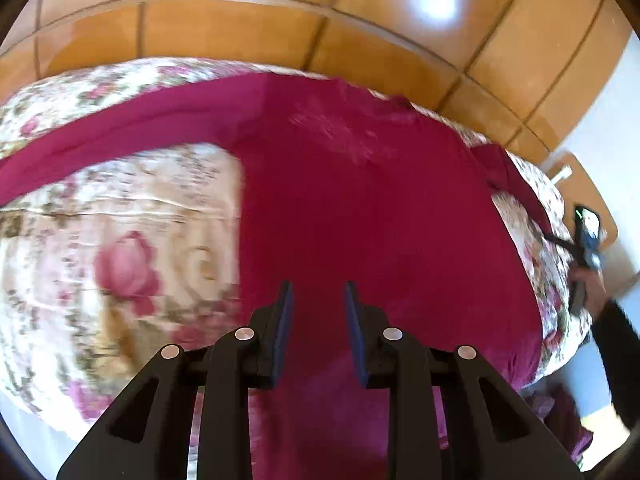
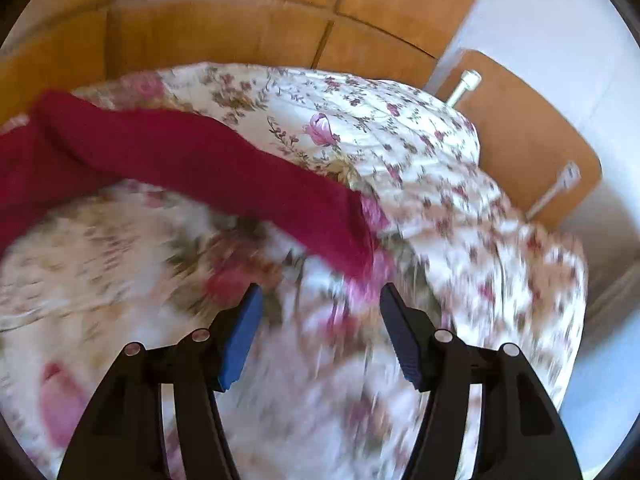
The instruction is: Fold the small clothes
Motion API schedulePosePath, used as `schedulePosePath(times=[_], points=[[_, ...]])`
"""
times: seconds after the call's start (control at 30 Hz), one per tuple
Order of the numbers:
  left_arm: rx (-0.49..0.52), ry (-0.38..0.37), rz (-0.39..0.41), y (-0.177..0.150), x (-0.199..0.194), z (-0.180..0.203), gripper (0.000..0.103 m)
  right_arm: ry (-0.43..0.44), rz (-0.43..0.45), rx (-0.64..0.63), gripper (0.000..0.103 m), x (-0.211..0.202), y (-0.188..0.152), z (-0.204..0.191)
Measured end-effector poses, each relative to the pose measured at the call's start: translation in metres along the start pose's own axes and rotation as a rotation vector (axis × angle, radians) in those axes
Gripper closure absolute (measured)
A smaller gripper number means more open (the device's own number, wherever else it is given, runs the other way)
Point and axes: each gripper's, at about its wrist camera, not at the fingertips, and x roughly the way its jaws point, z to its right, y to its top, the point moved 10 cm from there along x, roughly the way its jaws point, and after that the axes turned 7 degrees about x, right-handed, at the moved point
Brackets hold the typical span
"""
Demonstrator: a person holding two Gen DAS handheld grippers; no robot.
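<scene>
A floral bedspread [image 1: 120, 216] is carrying the magenta garment [image 1: 360, 208], which is lying flat with its body running away from the left camera and one long sleeve [image 2: 208, 168] stretching sideways. The left gripper [image 1: 319, 292] is tilting down over the garment's near part with jaws slightly apart and gripping nothing, while the right gripper [image 2: 320, 294] is angling down at the sleeve's end, jaws spread wide and empty.

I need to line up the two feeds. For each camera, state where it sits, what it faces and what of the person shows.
Left wrist: on the left tongs, angled down at the red garment on the floral cover; a dark sleeve shows at right.
Right wrist: on the right tongs, angled down at the cover and the garment's sleeve; no body shows.
Shared: garment, cover, wood panelling.
</scene>
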Motion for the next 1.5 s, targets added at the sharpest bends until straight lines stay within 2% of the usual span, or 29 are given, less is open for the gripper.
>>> schedulePosePath(times=[0.03, 0.1, 0.13, 0.23, 0.33, 0.5, 0.57, 0.63, 0.73, 0.9, 1.0, 1.07, 1.1, 1.13, 1.17, 1.23, 1.3, 1.37, 1.43, 1.5], points=[[0.012, -0.011, -0.013, 0.0, 0.007, 0.009, 0.079, -0.026, -0.004, -0.031, 0.045, 0.009, 0.003, 0.0], [0.049, -0.015, -0.023, 0.003, 0.018, 0.025, 0.079, -0.06, -0.045, -0.081, 0.076, 0.028, 0.007, 0.001], [0.08, -0.021, -0.026, 0.005, 0.024, 0.035, 0.079, -0.069, -0.069, -0.093, 0.097, 0.036, 0.005, 0.005], [0.15, -0.038, -0.026, 0.011, 0.036, 0.056, 0.079, -0.051, -0.068, -0.071, 0.099, 0.035, 0.014, 0.013], [0.174, -0.054, -0.042, 0.016, 0.05, 0.064, 0.079, 0.012, 0.001, -0.039, 0.099, -0.008, 0.027, 0.014], [0.253, -0.008, -0.058, 0.028, 0.078, 0.067, 0.079, 0.22, 0.088, 0.032, 0.099, -0.12, 0.056, 0.032], [0.262, -0.006, -0.055, 0.035, 0.084, 0.065, 0.079, 0.244, 0.127, 0.042, 0.098, -0.147, 0.072, 0.043], [0.253, -0.012, -0.058, 0.04, 0.089, 0.063, 0.079, 0.271, 0.128, 0.063, 0.098, -0.161, 0.085, 0.051], [0.229, -0.017, -0.064, 0.045, 0.096, 0.059, 0.079, 0.226, 0.076, 0.098, 0.098, -0.141, 0.098, 0.061], [0.228, -0.002, -0.069, 0.047, 0.099, 0.058, 0.079, 0.142, -0.141, 0.226, 0.098, -0.04, 0.099, 0.068], [0.232, 0.012, -0.074, 0.046, 0.099, 0.057, 0.079, 0.1, -0.152, 0.321, 0.094, 0.002, 0.112, 0.074], [0.229, 0.02, -0.078, 0.045, 0.1, 0.056, 0.079, 0.094, -0.108, 0.428, 0.062, 0.015, 0.127, 0.084], [0.228, 0.024, -0.08, 0.045, 0.1, 0.056, 0.079, 0.108, -0.073, 0.481, 0.051, 0.013, 0.134, 0.091], [0.228, 0.026, -0.081, 0.045, 0.101, 0.056, 0.079, 0.114, -0.023, 0.542, 0.027, 0.011, 0.141, 0.101], [0.229, 0.03, -0.081, 0.044, 0.101, 0.057, 0.079, 0.104, 0.0, 0.574, 0.014, 0.009, 0.143, 0.11], [0.228, 0.032, -0.08, 0.044, 0.102, 0.056, 0.079, 0.117, 0.021, 0.633, 0.016, 0.006, 0.137, 0.124], [0.22, 0.028, -0.081, 0.043, 0.104, 0.055, 0.079, 0.175, -0.016, 0.658, 0.022, 0.011, 0.122, 0.126], [0.219, 0.026, -0.082, 0.042, 0.106, 0.055, 0.079, 0.259, -0.082, 0.683, 0.054, 0.017, 0.095, 0.118], [0.22, 0.026, -0.081, 0.041, 0.107, 0.054, 0.079, 0.35, -0.132, 0.7, 0.063, 0.023, 0.071, 0.104], [0.215, 0.026, -0.081, 0.041, 0.107, 0.053, 0.079, 0.392, -0.172, 0.709, 0.064, 0.034, 0.053, 0.088]])
